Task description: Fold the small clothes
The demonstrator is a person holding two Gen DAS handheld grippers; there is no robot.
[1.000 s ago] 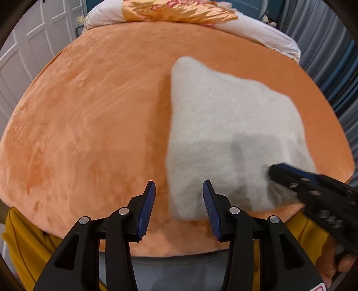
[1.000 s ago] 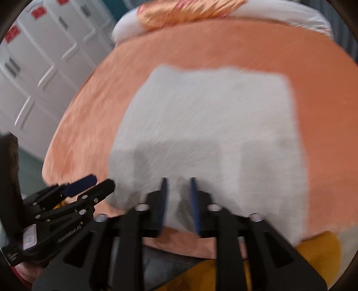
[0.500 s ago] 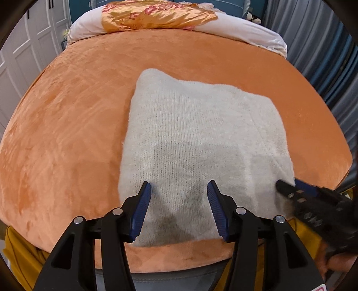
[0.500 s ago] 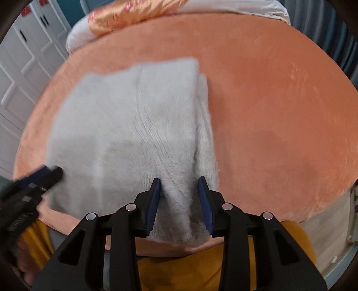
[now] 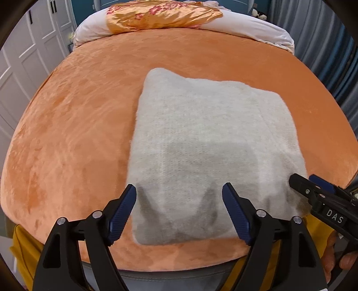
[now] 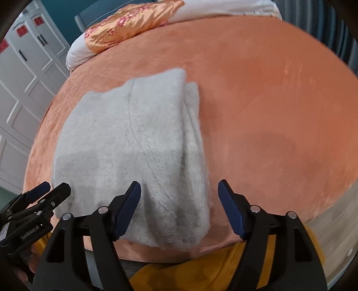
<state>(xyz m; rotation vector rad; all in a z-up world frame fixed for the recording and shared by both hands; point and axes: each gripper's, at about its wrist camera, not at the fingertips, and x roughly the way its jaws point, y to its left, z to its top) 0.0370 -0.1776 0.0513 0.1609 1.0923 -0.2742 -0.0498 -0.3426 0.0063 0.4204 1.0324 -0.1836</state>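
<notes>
A fuzzy grey knit garment (image 5: 212, 145), folded into a thick rectangle, lies on the plush orange blanket (image 5: 73, 134). Left claw (image 5: 179, 212) and right claw (image 6: 179, 208), released, have just been opening above its near edge.

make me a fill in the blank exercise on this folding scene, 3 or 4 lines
1. The folded grey garment lies on a bedspread coloured ____.
2. The left tool has its jaws ____, pads clear of the cloth.
3. The right tool is also ____.
4. The floral cushion lies at the bed's ____ end.

Missing words: orange; open; open; far
</notes>
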